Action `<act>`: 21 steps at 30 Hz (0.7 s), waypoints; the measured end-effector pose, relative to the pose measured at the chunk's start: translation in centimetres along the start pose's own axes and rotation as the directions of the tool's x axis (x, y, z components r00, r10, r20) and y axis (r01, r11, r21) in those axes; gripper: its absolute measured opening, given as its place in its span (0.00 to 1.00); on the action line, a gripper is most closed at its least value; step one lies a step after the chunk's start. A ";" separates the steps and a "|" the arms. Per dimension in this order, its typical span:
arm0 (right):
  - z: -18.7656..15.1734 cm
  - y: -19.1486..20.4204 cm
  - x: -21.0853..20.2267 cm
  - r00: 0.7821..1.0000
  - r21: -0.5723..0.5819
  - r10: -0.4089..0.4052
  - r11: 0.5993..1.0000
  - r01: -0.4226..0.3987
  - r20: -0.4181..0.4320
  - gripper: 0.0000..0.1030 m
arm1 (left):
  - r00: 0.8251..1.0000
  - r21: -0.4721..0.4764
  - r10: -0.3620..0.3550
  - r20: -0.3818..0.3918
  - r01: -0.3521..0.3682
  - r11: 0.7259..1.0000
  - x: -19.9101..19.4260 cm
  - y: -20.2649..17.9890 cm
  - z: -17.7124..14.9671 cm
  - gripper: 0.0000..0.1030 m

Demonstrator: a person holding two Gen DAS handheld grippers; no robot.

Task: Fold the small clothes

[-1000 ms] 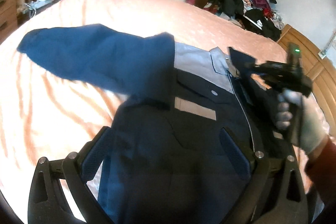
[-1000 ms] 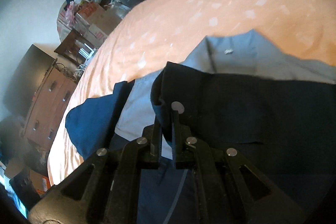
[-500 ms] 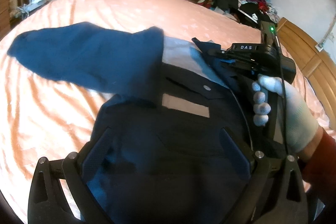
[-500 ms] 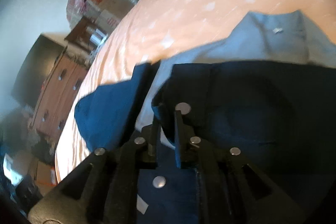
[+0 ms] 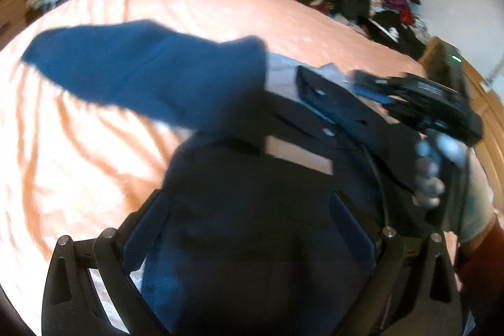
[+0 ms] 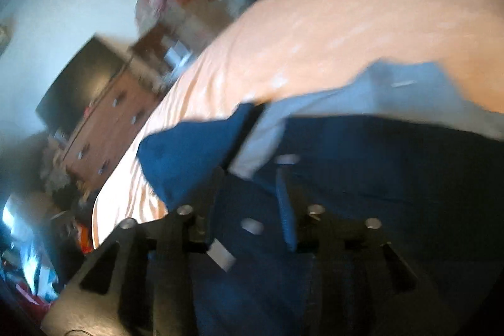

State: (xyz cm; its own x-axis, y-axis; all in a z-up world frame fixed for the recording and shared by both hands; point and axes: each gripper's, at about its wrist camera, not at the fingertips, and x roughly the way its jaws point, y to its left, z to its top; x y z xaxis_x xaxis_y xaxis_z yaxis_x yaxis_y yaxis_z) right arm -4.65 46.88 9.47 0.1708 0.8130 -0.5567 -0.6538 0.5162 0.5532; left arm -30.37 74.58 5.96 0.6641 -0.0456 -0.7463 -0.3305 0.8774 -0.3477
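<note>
My left gripper stands wide open, its two fingers spread either side of the dark body of the jacket, holding nothing. My right gripper has its fingers a little apart with nothing pinched that I can make out; the picture from it is smeared, so I judge that and do not swear to it. In the left view the right gripper hangs over the collar end of the jacket, with the gloved hand on its handle.

The jacket lies on the bed, its chest near the middle, one blue sleeve stretched out flat toward the left edge, the pale grey yoke and collar toward the far side. The front flap by the collar looks only loosely turned over.

What worries me: with neither pair of fingers gripping, that turned flap may spring back and undo the fold. If I close my left fingers here I could catch both layers and drag the whole jacket across the bedsheet, rucking it. The sleeve is far out, so pulling it in carelessly would skew the body. The sheet is already wrinkled and soft, and creases could press through
</note>
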 end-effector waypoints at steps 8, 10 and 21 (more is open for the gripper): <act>-8.1 -9.2 -15.2 0.941 0.174 -0.318 0.939 0.296 0.114 0.38 | 0.982 0.074 -0.163 -0.091 0.170 0.983 7.6 -6.3 5.6 0.69; -10.4 -10.7 -17.5 0.929 0.224 -0.353 0.920 0.323 0.113 0.38 | 0.985 0.043 -0.127 -0.113 0.132 0.990 10.4 -6.3 6.8 0.64; -14.7 -14.7 -20.7 0.903 0.298 -0.418 0.878 0.375 0.096 0.43 | 0.994 -0.018 -0.045 -0.099 0.044 0.999 16.6 -6.8 9.2 0.30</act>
State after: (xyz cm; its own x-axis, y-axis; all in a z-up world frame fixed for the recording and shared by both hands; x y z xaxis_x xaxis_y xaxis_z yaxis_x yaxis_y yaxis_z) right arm -9.46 18.51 3.73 0.4988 0.5443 -0.6745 -0.2904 0.8382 0.4617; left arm -10.89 72.27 1.18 0.6086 -0.1323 -0.7824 -0.3131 0.8660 -0.3900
